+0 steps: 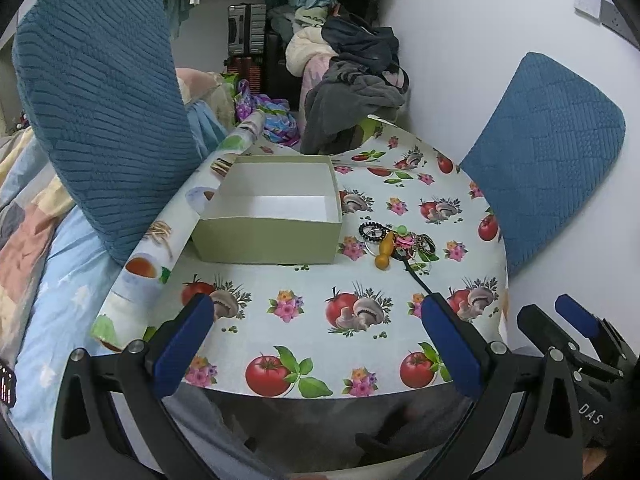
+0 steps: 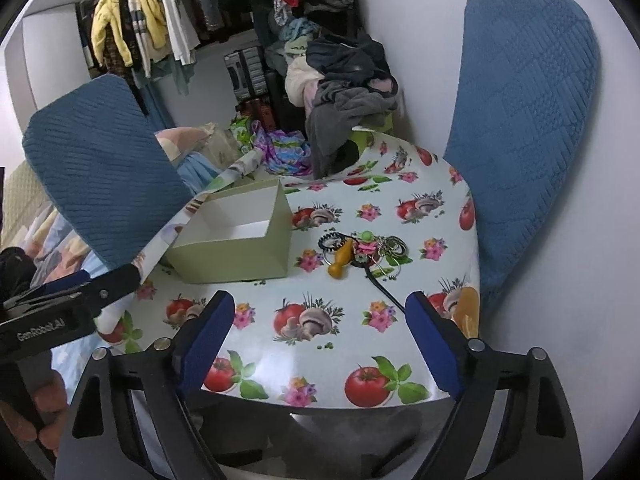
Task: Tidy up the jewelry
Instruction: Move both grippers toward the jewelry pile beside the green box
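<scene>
We hold our left gripper (image 1: 320, 332) low over the near edge of the round table (image 1: 304, 344), its blue-padded jaws spread wide with nothing between them but the tomato-and-mushroom tablecloth (image 1: 400, 184). Our right gripper (image 2: 320, 328) hangs over the same near edge, a little to the right, its jaws also standing apart and empty; from the left wrist view we see it only at the lower right corner (image 1: 576, 320). The jewelry pile (image 1: 400, 242) lies well ahead of both grippers, towards the right side of the table: dark coiled hair ties, rings and bangles, pink and green bits, all tangled together. An orange-brown wooden piece (image 1: 385, 252) rests at the pile's near left edge, touching it, and a black cord (image 1: 416, 276) runs from the pile towards the right finger of our left gripper. Just left of the pile, apart from it, stands an open pale green box (image 1: 272, 240) with a white inside, nothing in it. In the right wrist view the pile (image 2: 368, 250) sits straight ahead between the fingers, and the box (image 2: 236, 256) ahead to the left. Blue-covered chair backs (image 1: 100, 112) stand on either side of the table.
</scene>
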